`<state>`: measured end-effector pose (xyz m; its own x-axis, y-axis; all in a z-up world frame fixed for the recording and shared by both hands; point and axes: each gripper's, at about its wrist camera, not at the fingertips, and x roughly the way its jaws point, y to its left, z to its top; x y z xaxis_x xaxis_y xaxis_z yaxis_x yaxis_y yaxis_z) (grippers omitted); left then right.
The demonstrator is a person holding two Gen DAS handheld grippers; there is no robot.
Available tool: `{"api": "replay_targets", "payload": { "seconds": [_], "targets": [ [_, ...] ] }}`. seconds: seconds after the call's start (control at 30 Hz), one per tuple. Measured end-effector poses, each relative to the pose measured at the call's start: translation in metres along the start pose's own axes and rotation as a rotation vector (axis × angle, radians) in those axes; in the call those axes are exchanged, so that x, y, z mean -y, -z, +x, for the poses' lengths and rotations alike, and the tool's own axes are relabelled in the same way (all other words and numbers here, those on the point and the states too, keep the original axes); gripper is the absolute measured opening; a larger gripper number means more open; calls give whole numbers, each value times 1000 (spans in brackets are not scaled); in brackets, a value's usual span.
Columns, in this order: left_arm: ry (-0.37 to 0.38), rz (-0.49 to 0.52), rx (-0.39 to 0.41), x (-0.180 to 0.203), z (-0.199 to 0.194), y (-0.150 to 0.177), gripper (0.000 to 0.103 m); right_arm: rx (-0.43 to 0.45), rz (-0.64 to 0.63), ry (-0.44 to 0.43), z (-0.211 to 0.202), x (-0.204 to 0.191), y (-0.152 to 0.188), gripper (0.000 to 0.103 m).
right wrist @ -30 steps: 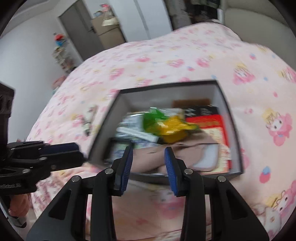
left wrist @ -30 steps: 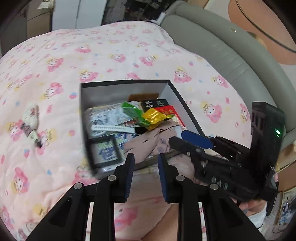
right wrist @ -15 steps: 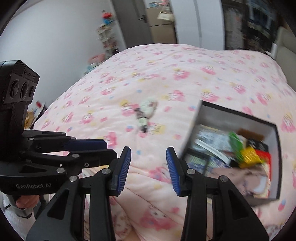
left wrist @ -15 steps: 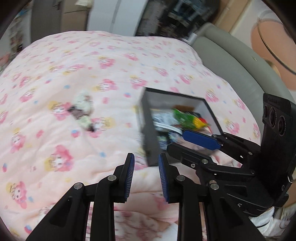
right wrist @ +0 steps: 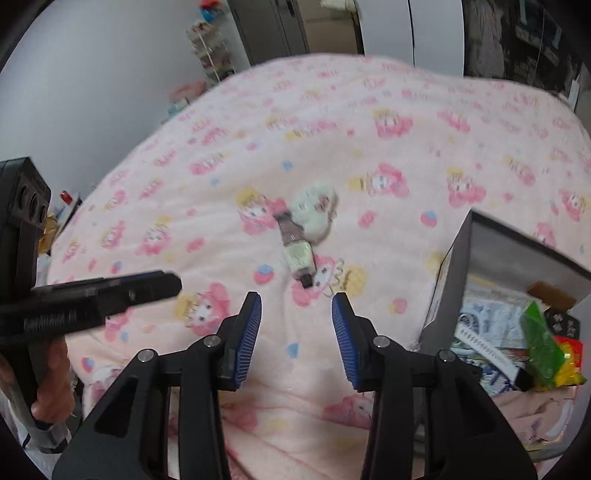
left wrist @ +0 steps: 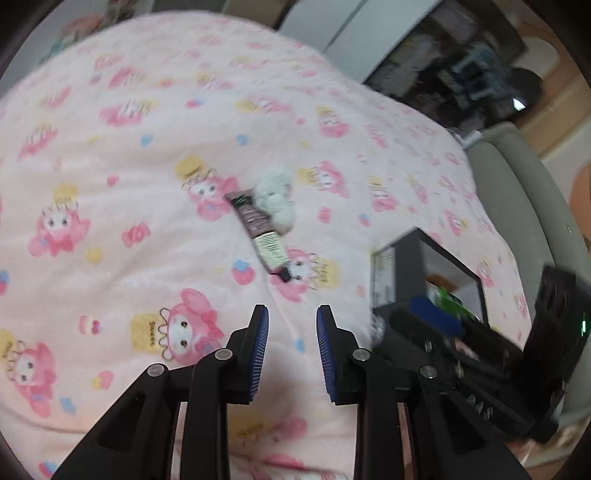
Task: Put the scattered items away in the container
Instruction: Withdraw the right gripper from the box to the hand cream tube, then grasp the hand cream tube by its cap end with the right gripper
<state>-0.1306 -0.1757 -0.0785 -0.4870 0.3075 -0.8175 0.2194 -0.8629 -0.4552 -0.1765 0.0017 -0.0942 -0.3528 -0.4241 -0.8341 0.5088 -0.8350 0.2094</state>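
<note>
A squeeze tube [left wrist: 260, 230] with a black cap lies on the pink patterned blanket [left wrist: 110, 229], touching a small white plush toy [left wrist: 275, 197]. Both also show in the right wrist view: the tube [right wrist: 297, 247] and the plush [right wrist: 314, 210]. The black box [right wrist: 476, 243] stands at the right, holding packets and cloth; it shows in the left wrist view [left wrist: 391, 273] too. My left gripper [left wrist: 291, 336] is open and empty, short of the tube. My right gripper [right wrist: 296, 326] is open and empty, also just short of the tube.
A grey sofa [left wrist: 517, 192] runs along the blanket's right side. Cabinets and a door [right wrist: 332, 26] stand at the back, with a shelf rack [right wrist: 210, 48] to the left. The other gripper's body [left wrist: 498, 369] sits in front of the box.
Both grippers have swung left, away from the box and towards the tube and plush toy. The right gripper's jaws have opened wider. The box has slid to the right edge of both views.
</note>
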Motion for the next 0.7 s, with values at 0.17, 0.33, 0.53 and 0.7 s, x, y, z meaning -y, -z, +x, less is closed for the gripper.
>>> {"api": "replay_targets", "payload": {
  "seconds": [0.17, 0.33, 0.53, 0.7],
  "targets": [
    [-5, -129, -81, -27, 58, -23, 22, -94, -1, -2, 55, 2, -7, 42],
    [-39, -179, -159, -33, 103, -43, 22, -160, 58, 3, 105, 18, -15, 53],
    [-46, -201, -176, -48, 121, -46, 24, -186, 91, -28, 146, 22, -21, 62],
    [-9, -259, -189, -67, 124, -43, 24, -195, 80, -31, 173, 22, -20, 37]
  ]
}}
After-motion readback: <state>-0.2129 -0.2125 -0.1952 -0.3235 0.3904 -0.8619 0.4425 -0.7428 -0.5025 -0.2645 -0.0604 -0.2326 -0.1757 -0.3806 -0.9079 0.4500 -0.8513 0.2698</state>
